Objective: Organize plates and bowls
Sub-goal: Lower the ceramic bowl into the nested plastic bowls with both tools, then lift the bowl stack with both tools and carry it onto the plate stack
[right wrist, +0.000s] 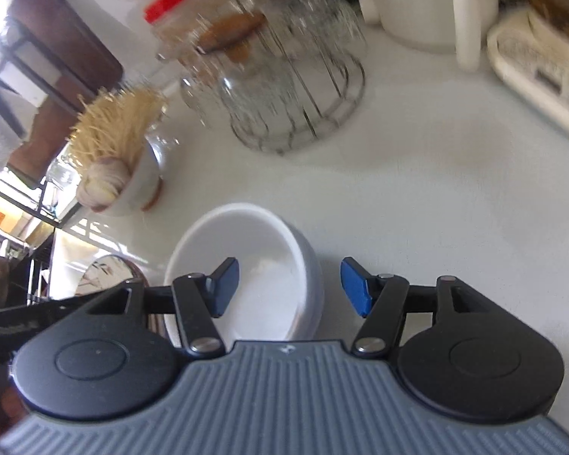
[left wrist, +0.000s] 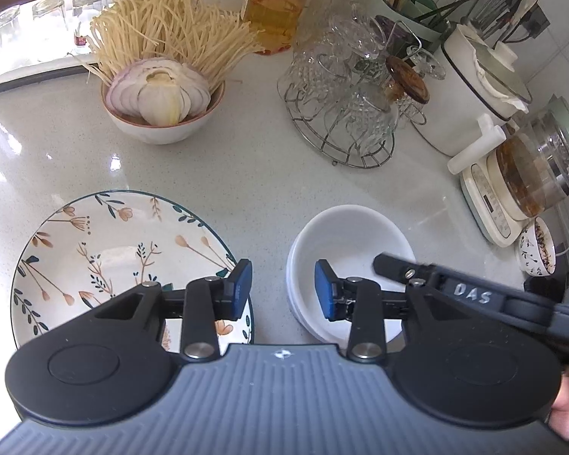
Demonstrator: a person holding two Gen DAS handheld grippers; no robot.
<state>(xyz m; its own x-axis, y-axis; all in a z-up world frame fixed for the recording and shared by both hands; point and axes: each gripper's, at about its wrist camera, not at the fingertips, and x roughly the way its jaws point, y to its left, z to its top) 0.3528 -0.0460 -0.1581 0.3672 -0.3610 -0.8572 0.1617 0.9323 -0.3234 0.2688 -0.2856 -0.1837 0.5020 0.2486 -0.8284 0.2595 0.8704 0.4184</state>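
the left gripper (left wrist: 283,288) hangs nearest, its blue-padded fingers (left wrist: 240,288) spread apart with nothing between them, over the bare strip of counter (left wrist: 246,174) that separates the flowered plate (left wrist: 106,258) from the white bowls (left wrist: 349,250). taking those white bowls as the landmark: they sit nested in a small stack, and the flowered plate lies flat just to their left, apart from them. the right gripper (right wrist: 290,286) reaches in over the bowls from the right, also released, one finger (right wrist: 223,284) down inside the top bowl (right wrist: 254,250) and the other (right wrist: 354,290) outside its right wall, so the wall stands between them; whether either pad touches it cannot be told.

beyond the bowls and to the left sits a bowl of dry noodles and sliced onion (left wrist: 163,91). straight beyond the bowls is a wire rack of upturned glasses (left wrist: 341,113). to the right of the bowls a small patterned cup (left wrist: 536,250) stands by a glass kettle on a cream base (left wrist: 527,185), with a white pot (left wrist: 470,91) behind it. farthest back are a red-lidded jar (left wrist: 280,7) and a green holder of utensils (left wrist: 409,0).
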